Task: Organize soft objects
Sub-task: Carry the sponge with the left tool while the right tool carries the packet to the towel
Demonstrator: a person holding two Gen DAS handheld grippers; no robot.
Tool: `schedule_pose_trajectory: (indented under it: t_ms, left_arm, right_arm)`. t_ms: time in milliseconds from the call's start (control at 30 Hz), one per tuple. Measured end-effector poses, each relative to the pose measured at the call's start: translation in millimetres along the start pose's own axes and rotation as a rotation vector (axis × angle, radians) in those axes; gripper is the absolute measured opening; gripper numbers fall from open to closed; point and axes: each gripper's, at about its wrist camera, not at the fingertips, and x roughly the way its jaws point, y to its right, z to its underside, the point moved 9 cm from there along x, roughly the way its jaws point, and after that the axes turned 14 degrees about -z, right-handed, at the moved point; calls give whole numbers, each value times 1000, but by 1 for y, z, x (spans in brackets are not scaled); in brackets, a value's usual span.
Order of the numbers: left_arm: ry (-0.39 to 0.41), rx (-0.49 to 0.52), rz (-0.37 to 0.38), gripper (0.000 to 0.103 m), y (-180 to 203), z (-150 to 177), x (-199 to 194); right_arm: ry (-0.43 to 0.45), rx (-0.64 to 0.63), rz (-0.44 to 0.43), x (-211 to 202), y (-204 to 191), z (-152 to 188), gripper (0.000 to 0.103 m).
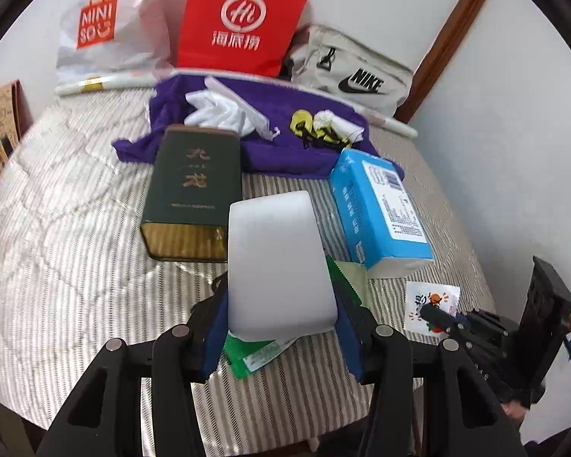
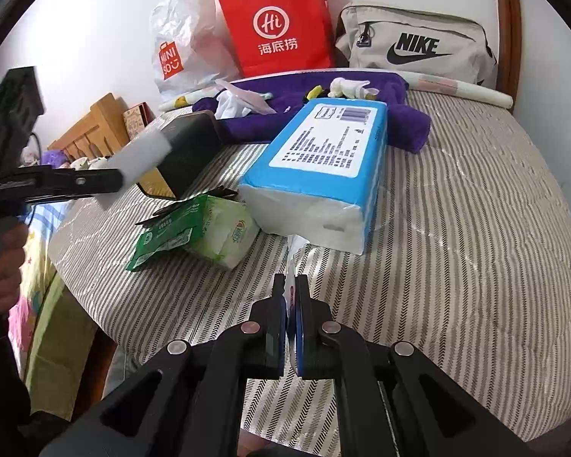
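White, smooth foam block (image 1: pixel 278 266) sits clamped in the left gripper (image 1: pixel 281 327). Right gripper (image 2: pixel 292 304) pinches one thin printed sachet (image 2: pixel 291 266); two tissue packs lie at 12 o'clock: blue (image 2: pixel 316 167), green (image 2: pixel 201 228).

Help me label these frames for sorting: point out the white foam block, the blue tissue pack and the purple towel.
white foam block (image 1: pixel 278 262): left wrist view, middle of its top face.
blue tissue pack (image 2: pixel 323 152): right wrist view, on its white printed label.
purple towel (image 1: pixel 285 152): left wrist view, on its front fold.

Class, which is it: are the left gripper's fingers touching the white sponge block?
Touching. The left wrist view shows the fingers pressed against both sides of the white sponge block.
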Motion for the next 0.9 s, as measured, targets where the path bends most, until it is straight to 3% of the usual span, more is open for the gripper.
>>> schedule_pose_trajectory:
  t_ms: [133,567,900]
  left_arm:
    - [40,14,-79,49,-11,-1,-13]
    - [36,-96,-52,49,-39,-23,-26]
    - [42,-113,-40,50,-39,-41,-26]
  right_arm:
    - [13,-18,2,-9,-7,-6,4]
    - [80,-48,-12,-34,-22,-50,4]
    - [119,-79,-40,-34,-26,-95,4]
